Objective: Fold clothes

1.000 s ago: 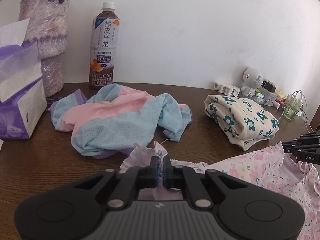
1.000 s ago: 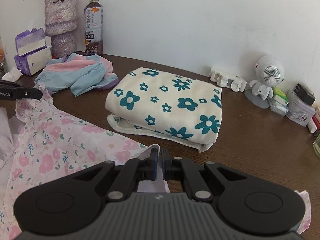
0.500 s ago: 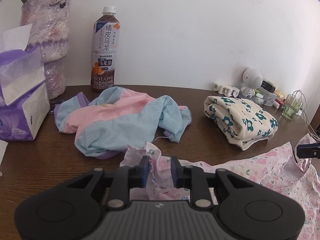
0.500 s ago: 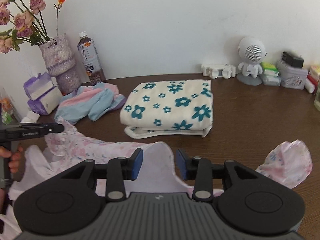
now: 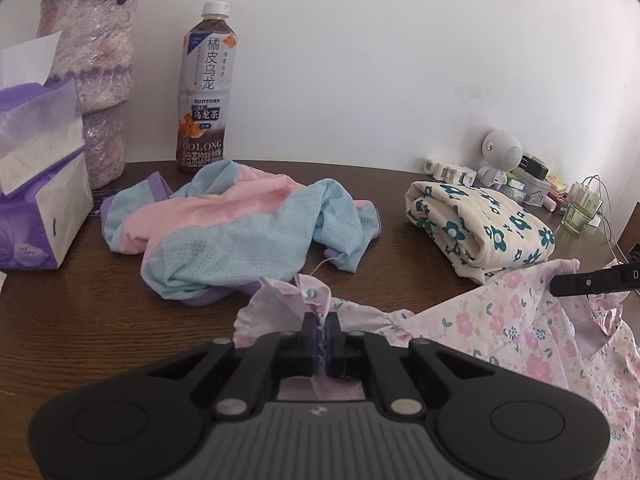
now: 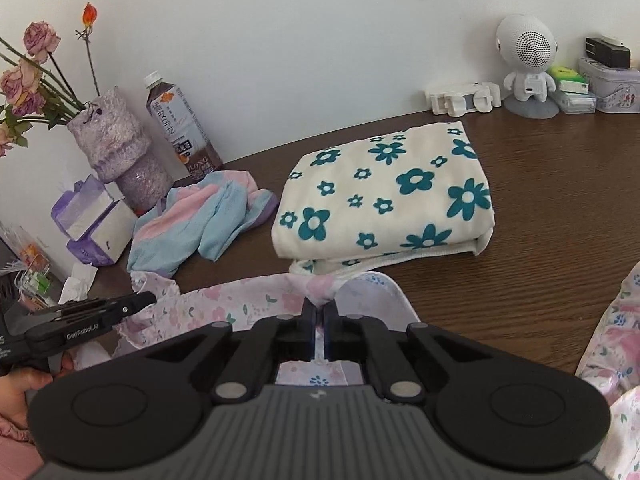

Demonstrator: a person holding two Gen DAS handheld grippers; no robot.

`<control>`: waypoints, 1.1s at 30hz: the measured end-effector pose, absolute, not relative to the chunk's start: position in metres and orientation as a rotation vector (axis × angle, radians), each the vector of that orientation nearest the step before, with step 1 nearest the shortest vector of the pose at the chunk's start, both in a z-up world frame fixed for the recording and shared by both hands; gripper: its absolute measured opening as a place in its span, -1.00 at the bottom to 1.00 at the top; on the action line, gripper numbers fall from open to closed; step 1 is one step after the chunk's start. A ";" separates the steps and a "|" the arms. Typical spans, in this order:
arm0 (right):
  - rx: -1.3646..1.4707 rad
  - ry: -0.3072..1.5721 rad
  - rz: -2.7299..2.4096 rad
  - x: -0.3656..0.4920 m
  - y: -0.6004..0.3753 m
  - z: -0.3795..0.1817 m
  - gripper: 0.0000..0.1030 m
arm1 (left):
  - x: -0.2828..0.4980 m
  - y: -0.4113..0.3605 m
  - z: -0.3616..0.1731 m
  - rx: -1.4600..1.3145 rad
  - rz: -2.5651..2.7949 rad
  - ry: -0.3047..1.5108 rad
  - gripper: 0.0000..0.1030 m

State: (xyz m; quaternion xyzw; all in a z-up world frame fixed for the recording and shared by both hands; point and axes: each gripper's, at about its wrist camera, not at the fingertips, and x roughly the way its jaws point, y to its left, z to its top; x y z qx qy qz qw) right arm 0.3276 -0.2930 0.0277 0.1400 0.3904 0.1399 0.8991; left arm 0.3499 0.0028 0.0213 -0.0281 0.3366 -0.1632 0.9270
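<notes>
Both cameras sit low and close over the table (image 5: pixel 60 320), each looking forward and down along its own gripper. The left one faces the back wall, with the bottle (image 5: pixel 205 92) straight ahead and the folded cloth (image 5: pixel 480 228) off to the right. The right one looks from further right, tilted, with that cloth (image 6: pixel 384 200) near its centre. Both views share the bottle (image 6: pixel 180 128), the vase (image 6: pixel 120 148) and the floral garment (image 5: pixel 520 320).

I see a plain white wall (image 5: pixel 380 60) across the top of both views. Below it is a dark brown wooden table (image 6: pixel 560 208) with a clear grain. The table's back edge meets the wall. Soft daylight fills the room, and the wall looks bright and bare.
</notes>
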 end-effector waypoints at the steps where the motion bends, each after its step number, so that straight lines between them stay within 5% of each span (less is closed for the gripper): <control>1: 0.284 0.817 0.278 0.331 -0.293 0.026 -0.95 | 0.350 0.002 0.020 -0.053 -0.332 0.692 -0.95; 9: 0.287 0.875 0.222 0.344 -0.291 0.002 -0.90 | 0.350 0.003 0.016 -0.040 -0.326 0.695 -0.75; 14: 0.307 0.817 0.214 0.331 -0.306 0.019 -0.40 | 0.343 0.010 0.033 -0.044 -0.325 0.662 -0.30; 18: 0.293 0.784 0.220 0.318 -0.313 0.030 -0.36 | 0.343 0.015 0.039 -0.047 -0.348 0.673 -0.10; 22: 0.308 0.798 0.216 0.325 -0.308 0.025 -0.32 | 0.353 0.015 0.028 -0.078 -0.376 0.732 -0.22; 24: 0.327 0.810 0.209 0.334 -0.303 0.019 -0.30 | 0.358 0.016 0.021 -0.114 -0.411 0.763 -0.92; 26: 0.359 0.820 0.215 0.341 -0.299 0.014 -0.40 | 0.358 0.019 0.022 -0.158 -0.448 0.747 -0.97; 27: 0.380 0.823 0.224 0.343 -0.298 0.012 -0.57 | 0.357 0.021 0.026 -0.173 -0.455 0.721 -0.97; 28: 0.400 0.820 0.233 0.344 -0.299 0.011 -0.96 | 0.356 0.023 0.031 -0.191 -0.452 0.690 -0.97; 33: 0.470 0.742 0.243 0.338 -0.304 0.016 -0.97 | 0.360 0.026 0.041 -0.252 -0.432 0.599 -0.97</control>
